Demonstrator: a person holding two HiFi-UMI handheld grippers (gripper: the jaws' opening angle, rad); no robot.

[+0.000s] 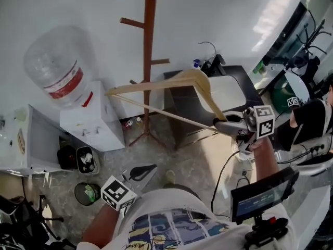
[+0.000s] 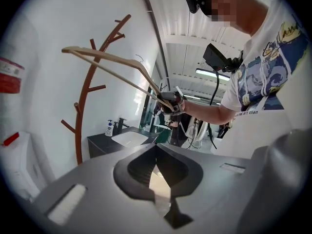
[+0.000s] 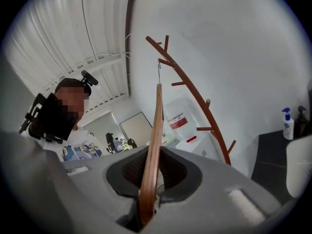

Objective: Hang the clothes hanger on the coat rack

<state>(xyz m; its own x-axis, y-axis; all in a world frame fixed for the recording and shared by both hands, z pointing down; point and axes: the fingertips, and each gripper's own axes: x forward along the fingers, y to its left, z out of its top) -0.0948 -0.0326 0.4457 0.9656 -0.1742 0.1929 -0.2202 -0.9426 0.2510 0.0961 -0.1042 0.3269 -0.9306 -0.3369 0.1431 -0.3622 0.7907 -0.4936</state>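
A brown wooden coat rack (image 1: 150, 61) with stubby pegs stands against the white wall. My right gripper (image 1: 229, 123) is shut on one end of a pale wooden hanger (image 1: 171, 82), held up in the air to the right of the rack's pole and apart from it. In the right gripper view the hanger (image 3: 155, 130) runs up from the jaws of the right gripper (image 3: 157, 150), and its metal hook (image 3: 159, 67) is near the coat rack's (image 3: 195, 96) top pegs. My left gripper (image 1: 140, 172) is low near my body, shut and empty. In its own view, the left gripper (image 2: 156, 147) faces the hanger (image 2: 112, 62).
A water dispenser (image 1: 93, 119) with a big bottle (image 1: 57, 72) stands left of the rack. A dark cabinet with a white sink (image 1: 229, 90) is on its right. Small bins (image 1: 86, 160) sit on the floor by a white cabinet (image 1: 21, 139).
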